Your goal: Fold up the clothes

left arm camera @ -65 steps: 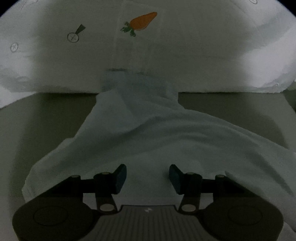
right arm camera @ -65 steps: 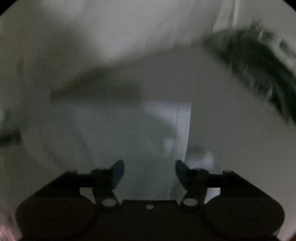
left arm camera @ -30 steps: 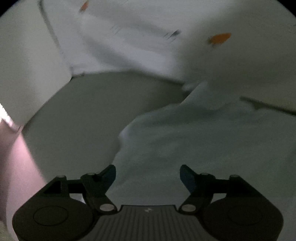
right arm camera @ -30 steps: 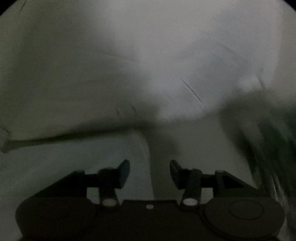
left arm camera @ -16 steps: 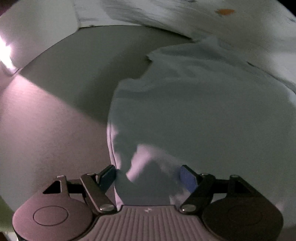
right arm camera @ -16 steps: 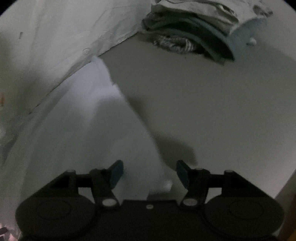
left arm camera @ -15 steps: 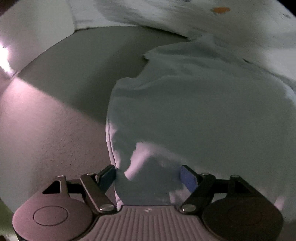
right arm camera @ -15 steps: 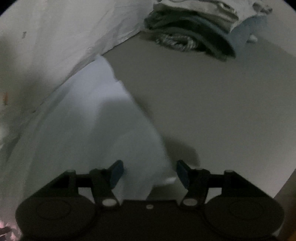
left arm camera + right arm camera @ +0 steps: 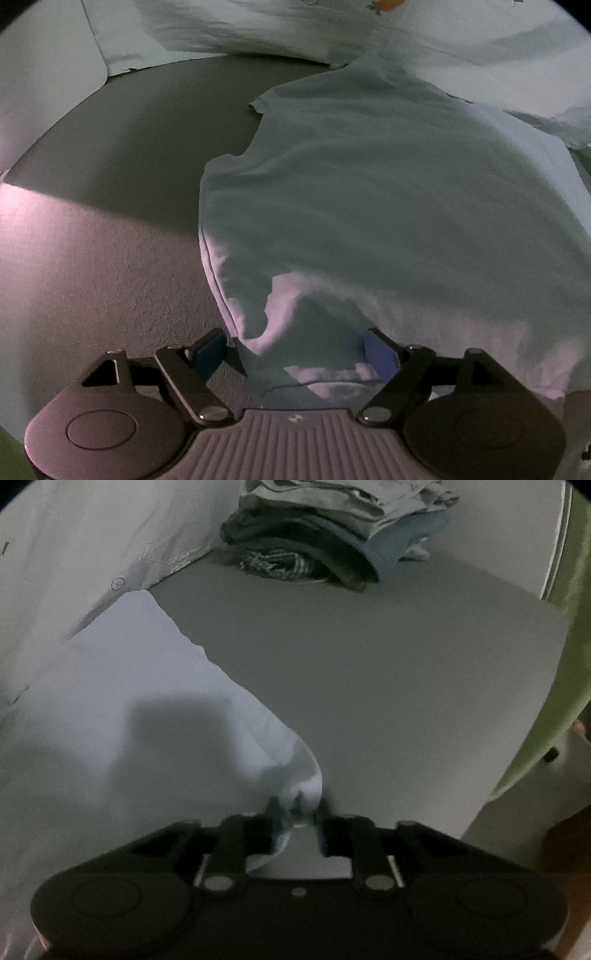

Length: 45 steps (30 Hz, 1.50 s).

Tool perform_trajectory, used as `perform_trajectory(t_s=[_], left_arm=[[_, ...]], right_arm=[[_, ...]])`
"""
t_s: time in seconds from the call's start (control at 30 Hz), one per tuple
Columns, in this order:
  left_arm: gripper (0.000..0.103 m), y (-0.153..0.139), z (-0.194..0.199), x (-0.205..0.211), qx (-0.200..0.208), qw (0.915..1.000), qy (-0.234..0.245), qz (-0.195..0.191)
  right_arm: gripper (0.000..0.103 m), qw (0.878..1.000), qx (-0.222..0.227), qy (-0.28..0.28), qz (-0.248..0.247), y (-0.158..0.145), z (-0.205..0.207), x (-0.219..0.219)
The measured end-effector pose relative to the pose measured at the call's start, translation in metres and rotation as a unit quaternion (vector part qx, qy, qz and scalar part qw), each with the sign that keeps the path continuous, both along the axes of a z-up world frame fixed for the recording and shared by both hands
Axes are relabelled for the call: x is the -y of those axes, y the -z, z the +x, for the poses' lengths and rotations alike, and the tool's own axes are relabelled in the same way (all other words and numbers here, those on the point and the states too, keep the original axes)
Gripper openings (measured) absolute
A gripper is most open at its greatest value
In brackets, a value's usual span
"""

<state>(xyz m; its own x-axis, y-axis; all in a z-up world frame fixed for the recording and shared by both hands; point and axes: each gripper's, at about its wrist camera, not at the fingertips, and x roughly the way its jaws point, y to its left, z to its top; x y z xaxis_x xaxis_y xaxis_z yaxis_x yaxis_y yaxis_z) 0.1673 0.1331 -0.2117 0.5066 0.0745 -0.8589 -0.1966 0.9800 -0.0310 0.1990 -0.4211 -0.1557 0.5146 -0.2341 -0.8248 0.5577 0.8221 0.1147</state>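
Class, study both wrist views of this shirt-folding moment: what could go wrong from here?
1. The right tool is closing on only a small bunched corner of the pale shirt; it may slip out when lifted.
2. The left tool is opening, with the shirt hem between its pads but ungripped; lifting now would leave that side behind and skew the fold.

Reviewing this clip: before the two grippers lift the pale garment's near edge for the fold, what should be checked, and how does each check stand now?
1. Right gripper on the pale garment: jaws closing with the corner fabric between them; firm pinch cannot tell.
2. Left gripper on the garment's other near corner: not ok, jaws wide and opening, cloth loose between them.
3. Garment lying fairly flat on the grey surface: ok.
4. Far end free: cannot tell, it runs up against the carrot-print sheet.
5. Folded stack clear of the garment: ok.
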Motion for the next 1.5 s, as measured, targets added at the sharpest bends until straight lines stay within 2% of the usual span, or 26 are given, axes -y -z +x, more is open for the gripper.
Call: perform_trajectory(t_s=[0.03,0.13,0.2,0.3,0.37,0.43,0.5,0.57,0.7,0.77,0.8,0.83,0.93,0.97,1.03,1.1,1.17,1.2,1.23,1.33,1.4,1.43,1.47,1.5], left_arm=[[0.084,0.0,-0.001,-0.001,0.0,1.0,-0.001,-0.006],[0.087,0.002,-0.004,0.0,-0.002,1.0,0.002,-0.008],[0.087,0.001,-0.001,0.001,-0.008,0.9999,0.006,-0.001],[0.087,-0.005,0.005,-0.001,-0.02,0.9997,0.005,-0.011],[0.087,-0.015,0.013,-0.002,-0.01,0.9998,0.004,-0.015],[0.087,-0.026,0.023,-0.001,0.003,0.9999,0.002,-0.012],[0.087,-0.038,0.039,-0.001,0.018,0.9998,0.002,-0.004],[0.087,-0.049,0.061,-0.001,0.032,0.9995,0.0,0.003],[0.087,-0.062,0.122,-0.007,0.048,0.9988,-0.002,0.006],[0.087,-0.067,0.156,-0.013,0.053,0.9985,-0.007,0.004],[0.087,-0.069,0.175,-0.018,0.062,0.998,-0.01,-0.005],[0.087,-0.07,0.194,-0.025,0.073,0.9971,-0.014,-0.019],[0.086,-0.073,0.253,-0.051,0.104,0.9908,-0.041,-0.075],[0.086,-0.072,0.27,-0.06,0.113,0.9878,-0.05,-0.095],[0.081,-0.067,0.312,-0.081,0.124,0.9817,-0.066,-0.129],[0.075,-0.058,0.354,-0.095,0.125,0.9799,-0.061,-0.143],[0.075,-0.043,0.397,-0.105,0.111,0.9802,-0.039,-0.159],[0.075,-0.035,0.413,-0.106,0.101,0.9812,-0.027,-0.162],[0.075,-0.027,0.427,-0.105,0.088,0.9827,-0.012,-0.162],[0.076,-0.007,0.46,-0.095,0.057,0.9866,0.034,-0.149],[0.075,0.003,0.469,-0.086,0.056,0.9873,0.057,-0.138],[0.059,0.004,0.47,-0.082,0.069,0.987,0.066,-0.129],[0.044,0.005,0.471,-0.077,0.076,0.9866,0.076,-0.123],[0.005,0.005,0.473,-0.072,0.079,0.9885,0.076,-0.105]], right_arm=[[0.028,1.0,-0.002,0.001,-0.012,-0.004,0.0,-0.001],[0.028,0.999,0.002,-0.02,-0.05,-0.013,-0.007,-0.014],[0.027,0.995,-0.05,-0.056,-0.073,-0.001,0.005,-0.019],[0.028,0.992,-0.066,-0.073,-0.076,-0.008,0.007,-0.027],[0.036,0.99,-0.051,-0.09,-0.098,-0.025,0.009,-0.039],[0.059,0.982,-0.03,-0.124,-0.141,-0.043,0.018,-0.058],[0.066,0.973,-0.018,-0.155,-0.173,-0.052,0.032,-0.074],[0.066,0.967,-0.008,-0.174,-0.186,-0.057,0.057,-0.088],[0.066,0.961,0.033,-0.233,-0.142,-0.053,0.132,-0.119],[0.057,0.954,0.046,-0.272,-0.114,-0.044,0.177,-0.137],[0.049,0.948,0.052,-0.297,-0.097,-0.042,0.202,-0.15],[0.039,0.94,0.067,-0.324,-0.081,-0.04,0.226,-0.163],[0.019,0.918,0.108,-0.381,-0.032,-0.042,0.282,-0.202],[0.018,0.91,0.119,-0.397,-0.012,-0.042,0.302,-0.214],[0.018,0.906,0.125,-0.404,0.018,-0.042,0.343,-0.238],[0.019,0.901,0.133,-0.412,0.027,-0.038,0.383,-0.261],[0.025,0.9,0.129,-0.416,0.035,-0.031,0.422,-0.283],[0.037,0.899,0.123,-0.418,0.043,-0.026,0.441,-0.293],[0.046,0.898,0.111,-0.423,0.058,-0.02,0.459,-0.303],[0.05,0.893,0.09,-0.434,0.07,-0.004,0.483,-0.331],[0.052,0.887,0.075,-0.451,0.06,0.009,0.491,-0.344],[0.053,0.885,0.068,-0.458,0.054,0.015,0.495,-0.349],[0.048,0.88,0.074,-0.467,0.045,0.016,0.494,-0.353],[0.026,0.875,0.079,-0.475,0.036,0.017,0.494,-0.357]])
